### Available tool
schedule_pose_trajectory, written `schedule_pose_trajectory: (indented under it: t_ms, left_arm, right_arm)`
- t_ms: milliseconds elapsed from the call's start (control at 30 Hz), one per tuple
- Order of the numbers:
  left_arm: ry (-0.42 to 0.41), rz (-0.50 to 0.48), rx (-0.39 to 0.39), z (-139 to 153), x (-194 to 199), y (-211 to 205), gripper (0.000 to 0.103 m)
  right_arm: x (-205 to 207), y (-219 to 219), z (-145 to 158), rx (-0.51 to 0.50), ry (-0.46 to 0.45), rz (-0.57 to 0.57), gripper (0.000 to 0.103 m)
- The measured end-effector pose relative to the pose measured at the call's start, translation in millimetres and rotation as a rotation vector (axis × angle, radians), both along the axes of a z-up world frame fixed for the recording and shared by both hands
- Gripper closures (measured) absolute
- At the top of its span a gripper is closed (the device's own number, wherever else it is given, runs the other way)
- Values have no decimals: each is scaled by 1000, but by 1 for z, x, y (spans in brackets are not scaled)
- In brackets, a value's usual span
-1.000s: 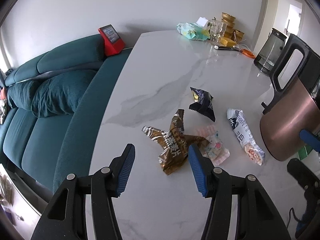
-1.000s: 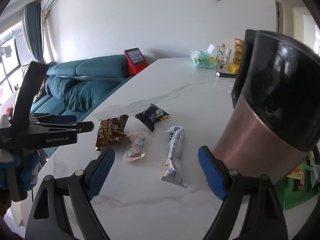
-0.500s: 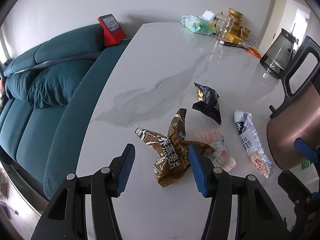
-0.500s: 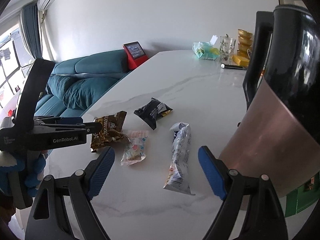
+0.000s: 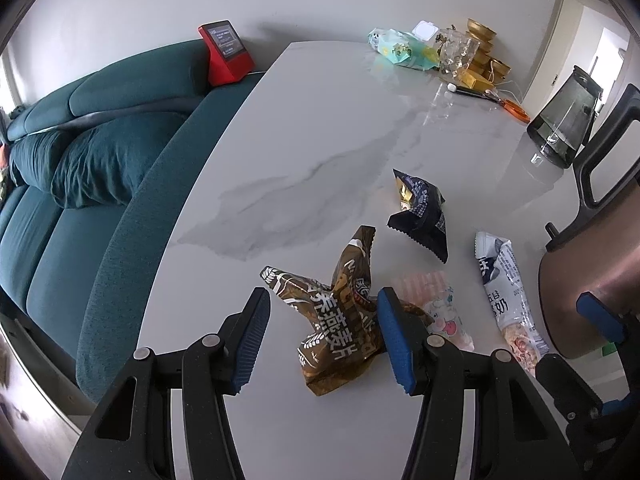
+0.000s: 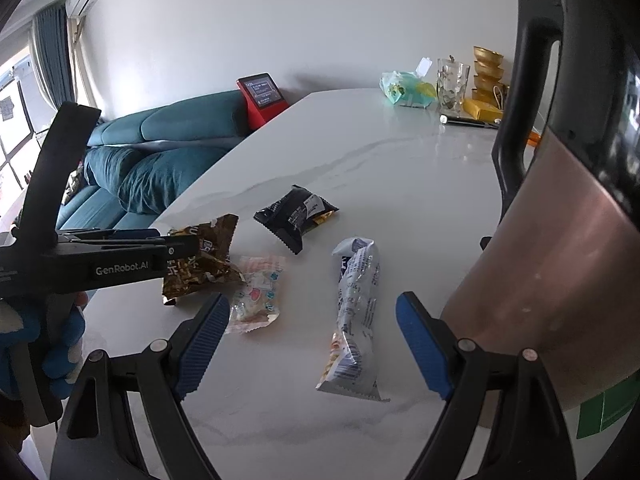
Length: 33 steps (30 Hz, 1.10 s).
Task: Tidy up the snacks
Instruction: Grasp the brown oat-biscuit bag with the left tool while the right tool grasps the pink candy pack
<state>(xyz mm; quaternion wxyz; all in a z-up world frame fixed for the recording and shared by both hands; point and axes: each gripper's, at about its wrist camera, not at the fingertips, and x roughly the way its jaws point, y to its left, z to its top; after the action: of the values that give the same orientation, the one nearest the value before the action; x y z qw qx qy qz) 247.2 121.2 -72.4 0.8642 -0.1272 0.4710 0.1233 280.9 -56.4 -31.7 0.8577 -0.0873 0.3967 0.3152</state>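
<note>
— Hovering over the marble table [image 5: 328, 120], we have the left gripper [image 5: 320, 336] with its jaws apart astride the brown oat packet [image 5: 340, 320]; can you see whether the pads touch it?

— We see the right pad close against the packet's edge, though we cannot tell if it touches; the left pad stands clear of it. Nothing is clamped.

— And the right gripper [image 6: 312, 344]?

— Its jaws are wide apart too, with the white milk-bar packet [image 6: 354, 312] lying flat on the table between them, untouched.

— Taking the brown oat packet as our mark, where are the other snacks?

— We find the pink candy packet [image 6: 256, 292] just beside it, partly tucked against its crumpled corner. The black packet [image 6: 296, 216] lies beyond it, a little apart. The white packet is past the pink one, towards the copper kettle [image 6: 560, 272].

— And behind all that?

— We see a teal sofa [image 5: 100, 152] along the table's edge and a red screen [image 5: 224, 52].
</note>
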Motion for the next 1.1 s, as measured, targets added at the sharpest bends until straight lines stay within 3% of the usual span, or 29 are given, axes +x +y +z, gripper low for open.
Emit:
schedule_pose_trajectory:
  t_ms: [400,700,1100]
  left_arm:
    - [1,9,6,-4,6,2,54]
    - [17,21,-21,-10,13,5,54]
    - [32,48,-57,-17,15,5,54]
  right_arm:
    - [3,5,-5,-8,-2,15,0]
    - [-5,27,-2,-1,-27,113,0]
    - [-11,60,-30,-101,1,213,0]
